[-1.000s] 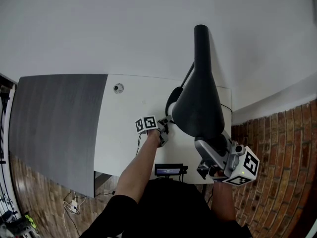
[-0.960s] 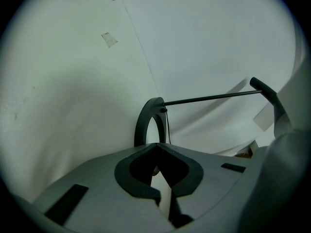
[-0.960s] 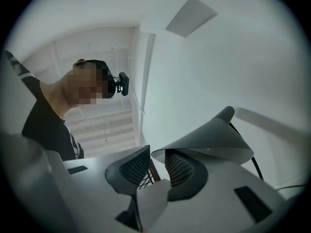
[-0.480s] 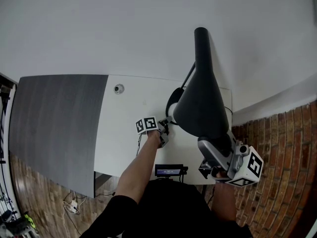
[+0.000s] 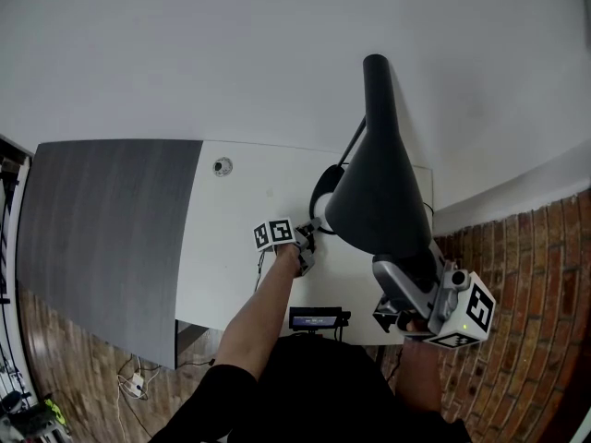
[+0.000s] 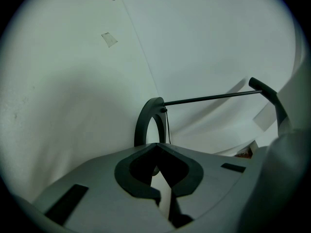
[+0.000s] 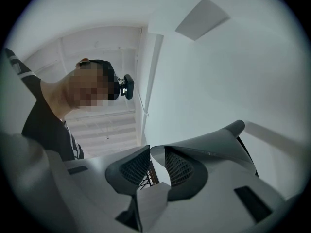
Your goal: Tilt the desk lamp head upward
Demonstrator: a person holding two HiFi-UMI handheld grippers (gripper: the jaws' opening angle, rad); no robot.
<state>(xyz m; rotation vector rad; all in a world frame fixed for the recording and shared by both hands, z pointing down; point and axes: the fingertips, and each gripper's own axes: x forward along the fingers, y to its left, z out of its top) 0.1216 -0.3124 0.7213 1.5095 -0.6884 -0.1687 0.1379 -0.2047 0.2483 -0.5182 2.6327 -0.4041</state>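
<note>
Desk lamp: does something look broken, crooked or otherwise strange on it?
Nothing stands out. The lamp head sits at an angle, with the right hand-held gripper shut on its rim; the left hand-held gripper holds the lamp base. No damage shows.

Black lamp head (image 5: 374, 201), white desk (image 5: 240, 247), dark grey panel (image 5: 102, 229), red brickwork (image 5: 526, 275).

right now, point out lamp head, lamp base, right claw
lamp head (image 5: 379, 201), head view, shade's middle
lamp base (image 6: 140, 127), left gripper view, ring's left side
right claw (image 7: 149, 157), right gripper view, between fingertips
</note>
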